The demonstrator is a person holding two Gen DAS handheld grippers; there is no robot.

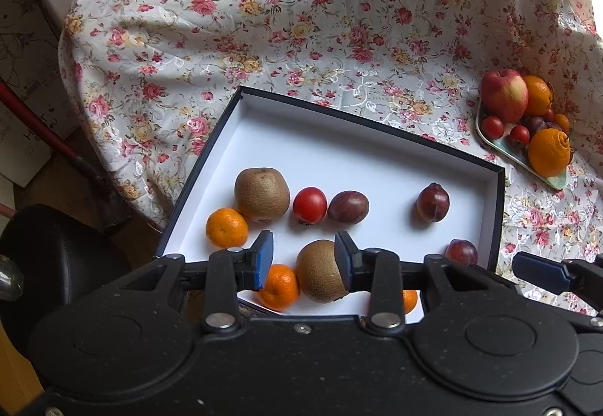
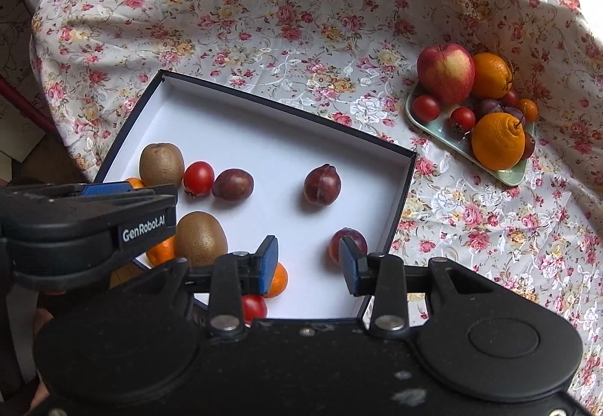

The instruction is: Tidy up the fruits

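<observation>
Fruits are lying in two places on the flowered cloth point(image 2: 264, 20): kiwis point(image 1: 262, 194), tomatoes, plums point(image 2: 322, 184) and small oranges in the white box point(image 2: 286, 137), more piled on the green tray point(image 2: 512, 174) beside it. Both the left gripper point(image 1: 303, 261) and right gripper point(image 2: 309, 265) are hovering over the box with jaws apart, gripping nothing.

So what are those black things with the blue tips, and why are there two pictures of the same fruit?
They are two grabbing tools a person holds, one per hand. Each carries a camera, so you get two pictures. The left gripper and right gripper are both open and hold nothing. Below them is a white box with kiwis, mandarins, plums and little tomatoes. On the flowery cloth a green tray holds an apple, oranges and more small fruit.
</observation>
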